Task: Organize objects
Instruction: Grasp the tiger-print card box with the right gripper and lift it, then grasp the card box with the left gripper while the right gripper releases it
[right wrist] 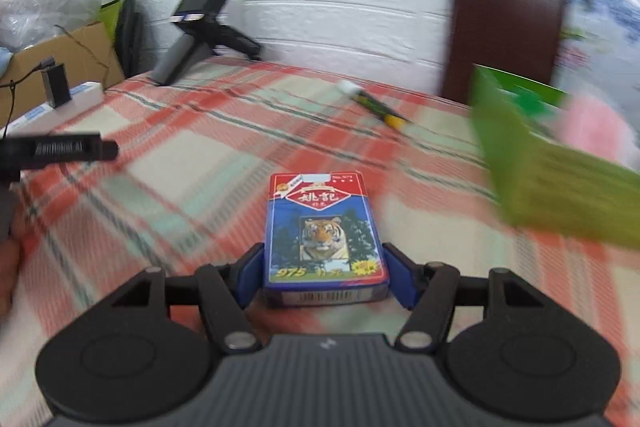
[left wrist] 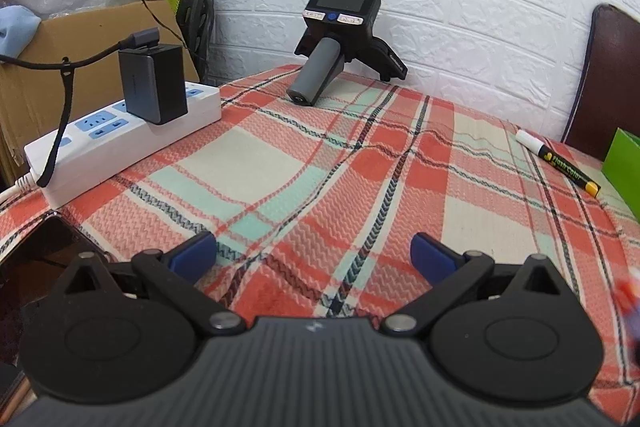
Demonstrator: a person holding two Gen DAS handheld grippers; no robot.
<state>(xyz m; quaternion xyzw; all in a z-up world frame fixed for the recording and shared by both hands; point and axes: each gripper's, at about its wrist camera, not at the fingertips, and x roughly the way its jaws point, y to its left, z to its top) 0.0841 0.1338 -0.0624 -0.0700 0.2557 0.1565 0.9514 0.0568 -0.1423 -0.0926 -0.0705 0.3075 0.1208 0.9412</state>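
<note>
My right gripper (right wrist: pixel 324 275) is shut on a blue and red card box with a tiger picture (right wrist: pixel 323 231), held flat above the plaid cloth (right wrist: pixel 200 155). A green box (right wrist: pixel 532 147) stands to its right, blurred; it also shows at the right edge of the left wrist view (left wrist: pixel 624 167). A black and yellow marker with a white cap (right wrist: pixel 376 105) lies beyond; it also shows in the left wrist view (left wrist: pixel 558 163). My left gripper (left wrist: pixel 314 255) is open and empty, low over the cloth. It appears at the left edge of the right wrist view (right wrist: pixel 64 149).
A white power strip (left wrist: pixel 120 143) with a dark charger (left wrist: pixel 154 83) lies at the left. A black handheld device with a screen and grey handle (left wrist: pixel 336 39) stands at the back by the white wall. A phone (left wrist: pixel 32 267) lies near left. A cardboard box (left wrist: pixel 80 39) and a dark chair back (right wrist: pixel 508 23) border the table.
</note>
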